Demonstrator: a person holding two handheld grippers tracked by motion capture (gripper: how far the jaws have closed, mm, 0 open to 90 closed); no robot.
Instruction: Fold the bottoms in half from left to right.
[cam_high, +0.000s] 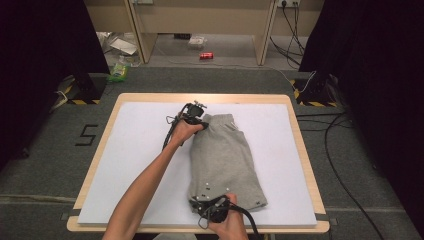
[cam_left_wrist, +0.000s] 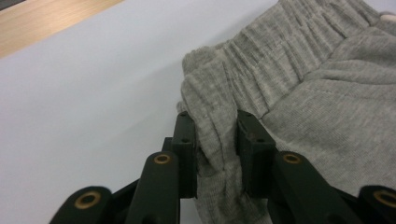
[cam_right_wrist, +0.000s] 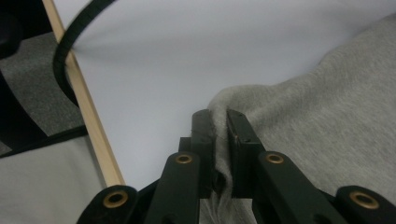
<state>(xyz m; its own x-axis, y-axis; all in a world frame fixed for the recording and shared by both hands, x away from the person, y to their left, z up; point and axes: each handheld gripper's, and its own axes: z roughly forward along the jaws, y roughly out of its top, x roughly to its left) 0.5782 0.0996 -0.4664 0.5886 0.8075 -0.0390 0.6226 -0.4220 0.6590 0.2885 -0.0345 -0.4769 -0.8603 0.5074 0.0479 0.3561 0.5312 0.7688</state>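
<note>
Grey shorts (cam_high: 225, 160) lie folded lengthwise on the white mat (cam_high: 140, 150), waistband at the far end. My left gripper (cam_high: 200, 122) is at the far left corner of the waistband. In the left gripper view it (cam_left_wrist: 212, 121) is shut on a bunched fold of the elastic waistband of the shorts (cam_left_wrist: 303, 93). My right gripper (cam_high: 210, 202) is at the near left hem corner. In the right gripper view it (cam_right_wrist: 219, 116) pinches a thin ridge of the shorts (cam_right_wrist: 327, 107), jaws almost together.
The mat covers a wooden table (cam_high: 200, 97); its near edge (cam_right_wrist: 88, 112) runs close to the right gripper, with a black cable (cam_right_wrist: 65, 42) looping over it. On the floor beyond are a red can (cam_high: 206, 55), a green packet (cam_high: 119, 71) and cables (cam_high: 340, 165).
</note>
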